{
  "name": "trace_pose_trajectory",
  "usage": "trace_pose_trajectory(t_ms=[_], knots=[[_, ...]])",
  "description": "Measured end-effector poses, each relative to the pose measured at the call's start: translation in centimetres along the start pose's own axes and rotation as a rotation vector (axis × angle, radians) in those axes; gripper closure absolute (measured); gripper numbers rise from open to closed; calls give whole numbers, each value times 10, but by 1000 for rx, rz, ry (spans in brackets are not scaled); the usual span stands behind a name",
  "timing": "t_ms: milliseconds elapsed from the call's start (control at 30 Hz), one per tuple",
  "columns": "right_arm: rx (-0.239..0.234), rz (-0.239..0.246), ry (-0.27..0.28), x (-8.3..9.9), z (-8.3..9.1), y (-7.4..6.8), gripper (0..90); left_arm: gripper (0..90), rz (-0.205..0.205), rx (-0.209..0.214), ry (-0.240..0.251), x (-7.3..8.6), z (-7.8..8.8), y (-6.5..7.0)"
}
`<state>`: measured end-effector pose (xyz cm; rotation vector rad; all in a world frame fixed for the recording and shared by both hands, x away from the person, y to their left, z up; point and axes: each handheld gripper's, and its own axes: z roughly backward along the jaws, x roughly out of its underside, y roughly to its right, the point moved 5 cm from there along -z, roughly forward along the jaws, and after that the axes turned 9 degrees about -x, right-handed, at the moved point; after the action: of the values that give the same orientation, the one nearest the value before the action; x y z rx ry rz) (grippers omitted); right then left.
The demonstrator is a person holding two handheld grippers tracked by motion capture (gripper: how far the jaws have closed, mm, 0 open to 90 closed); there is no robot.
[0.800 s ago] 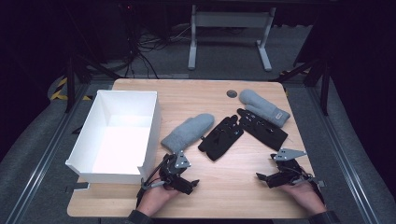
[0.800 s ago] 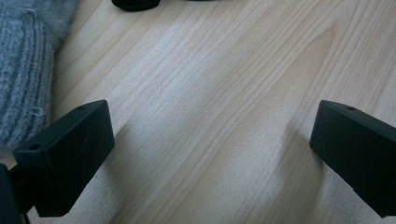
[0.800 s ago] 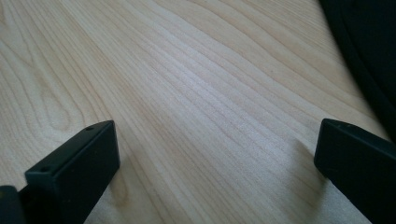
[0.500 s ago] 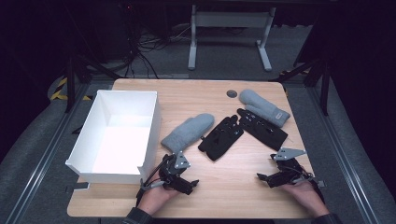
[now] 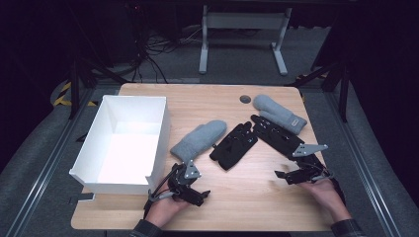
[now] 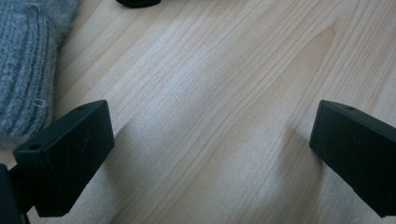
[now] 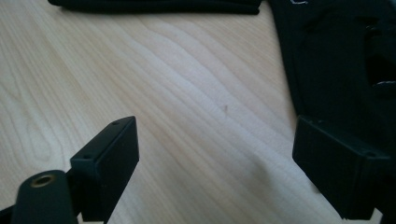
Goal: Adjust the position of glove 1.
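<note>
Two grey mittens and two black gloves lie on the wooden table [image 5: 247, 207]. One grey mitten [image 5: 200, 139] lies mid-table, its ribbed cuff [image 6: 23, 65] just left of my left gripper's jaws. The other grey mitten [image 5: 279, 113] lies at the far right. A black glove [image 5: 234, 145] sits in the middle, and a second black glove [image 5: 276, 136] [image 7: 336, 60] lies to its right. My left gripper [image 5: 190, 190] [image 6: 210, 154] rests low near the front edge, open over bare wood. Nothing sits between the wide-open jaws of my right gripper [image 5: 296, 175] [image 7: 215, 172], just short of the second glove.
A white open box [image 5: 123, 143] stands on the left part of the table, close to the left gripper. A small dark round disc [image 5: 245, 98] is set in the tabletop at the back. Beyond the table are a dark floor, cables and a desk frame.
</note>
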<state>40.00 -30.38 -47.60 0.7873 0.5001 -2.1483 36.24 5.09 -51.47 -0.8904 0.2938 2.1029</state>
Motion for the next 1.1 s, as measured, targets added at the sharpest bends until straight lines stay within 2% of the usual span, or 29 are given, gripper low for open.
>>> trace_pose_trajectory(t_ms=[400, 633, 800, 900, 1100], knots=[[46, -16, 51, -35, 7, 37, 164, 3, -3, 2, 0, 0, 0, 0], [55, -18, 58, -54, -2, 60, 171, 3, -3, 2, 0, 0, 0, 0], [47, -32, 57, -61, -9, 76, 171, 3, -1, 1, -1, 0, 0, 0], [65, -32, 45, -66, -12, 89, 172, 2, -3, 1, 0, 0, 0, 0], [95, -59, 63, -76, -12, 119, 183, 2, -3, 1, 0, 0, 0, 0]])
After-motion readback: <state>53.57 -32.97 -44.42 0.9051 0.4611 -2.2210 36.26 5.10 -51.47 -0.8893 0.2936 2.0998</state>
